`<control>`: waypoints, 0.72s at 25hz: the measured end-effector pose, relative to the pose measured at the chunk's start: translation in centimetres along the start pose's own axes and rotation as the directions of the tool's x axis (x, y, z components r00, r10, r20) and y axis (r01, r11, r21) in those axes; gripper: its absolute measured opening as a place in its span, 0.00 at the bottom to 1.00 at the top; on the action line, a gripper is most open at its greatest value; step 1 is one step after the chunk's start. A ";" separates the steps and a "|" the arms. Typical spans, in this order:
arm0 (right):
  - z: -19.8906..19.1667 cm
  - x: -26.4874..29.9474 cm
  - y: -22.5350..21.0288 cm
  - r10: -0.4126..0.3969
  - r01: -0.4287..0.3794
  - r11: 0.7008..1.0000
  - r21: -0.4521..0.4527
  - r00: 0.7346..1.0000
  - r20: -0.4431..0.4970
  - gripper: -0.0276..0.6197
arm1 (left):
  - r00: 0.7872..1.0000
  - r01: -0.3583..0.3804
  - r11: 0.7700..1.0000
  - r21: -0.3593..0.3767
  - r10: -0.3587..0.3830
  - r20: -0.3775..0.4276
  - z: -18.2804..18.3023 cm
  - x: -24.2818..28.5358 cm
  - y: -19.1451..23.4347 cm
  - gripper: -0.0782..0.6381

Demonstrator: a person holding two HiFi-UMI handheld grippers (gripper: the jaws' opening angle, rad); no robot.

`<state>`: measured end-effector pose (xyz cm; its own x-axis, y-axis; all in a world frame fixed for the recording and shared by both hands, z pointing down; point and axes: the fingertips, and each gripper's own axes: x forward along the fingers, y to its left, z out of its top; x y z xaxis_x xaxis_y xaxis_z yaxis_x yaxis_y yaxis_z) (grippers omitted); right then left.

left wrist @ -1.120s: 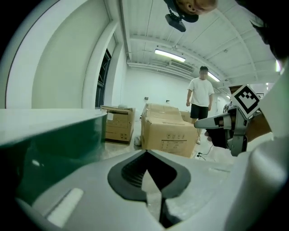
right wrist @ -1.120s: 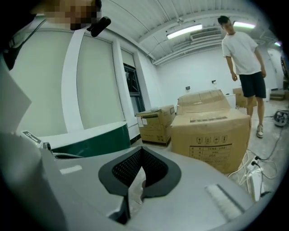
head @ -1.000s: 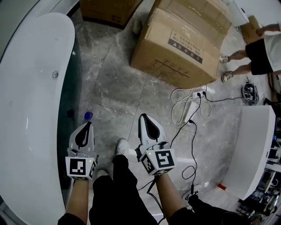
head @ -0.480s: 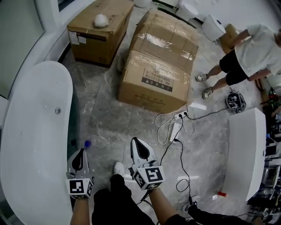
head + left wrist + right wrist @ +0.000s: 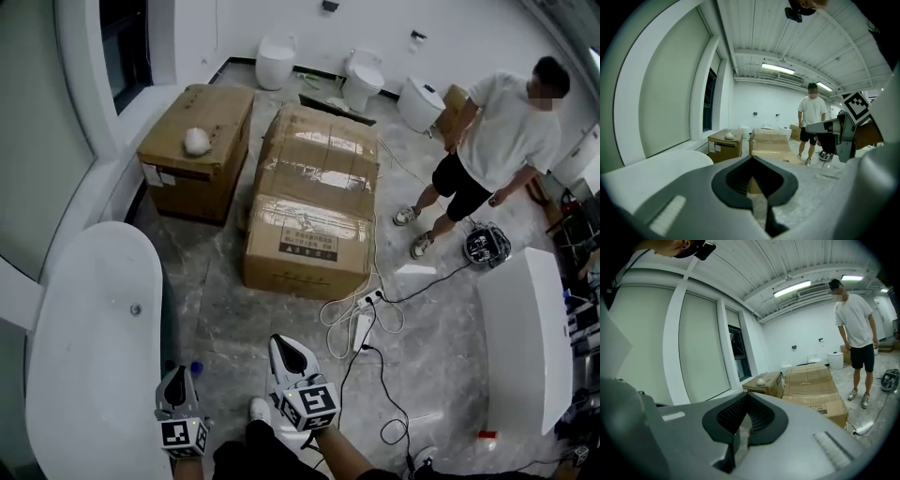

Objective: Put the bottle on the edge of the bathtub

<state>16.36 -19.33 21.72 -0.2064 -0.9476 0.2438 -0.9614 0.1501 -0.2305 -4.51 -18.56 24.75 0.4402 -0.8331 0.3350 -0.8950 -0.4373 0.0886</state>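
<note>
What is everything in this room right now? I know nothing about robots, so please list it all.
bathtub: one, white, left side
bottle: one, blue cap, on the floor beside the bathtub
cardboard boxes: two large, brown, mid-floor
toilets: about three, white, along the far wall
power strip: one, white, with cables, in front of the boxes
long white fixture: one, right side
bystander: one, white shirt, black shorts, far right
left gripper: one, grey, jaws shut, empty, near the bottle
right gripper: one, grey, jaws shut, empty, bottom centre

Bottle (image 5: 196, 367) tiny, only blue cap discernible beside bathtub (image 5: 94, 356).
</note>
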 end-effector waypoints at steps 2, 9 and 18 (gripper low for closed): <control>1.3 -0.3 0.5 0.003 -0.003 1.000 -0.007 1.000 0.004 0.08 | 1.000 0.010 1.000 0.000 -0.010 0.012 1.5 -0.2 -0.7 0.11; 4.3 -2.1 1.5 0.009 -0.009 0.999 -0.032 1.000 0.007 0.08 | 0.998 0.062 0.998 0.028 -0.063 0.025 5.3 -0.8 -3.5 0.11; 6.5 -3.0 2.5 0.033 -0.030 0.998 -0.060 0.998 0.047 0.08 | 0.990 0.090 0.994 0.057 -0.095 0.101 9.1 -1.0 -5.3 0.11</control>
<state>15.77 -17.97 14.30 -0.2292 -0.9544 0.1914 -0.9639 0.1952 -0.1810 0.48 -18.51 15.46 0.5285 -0.8175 0.2290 -0.8462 -0.5289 0.0648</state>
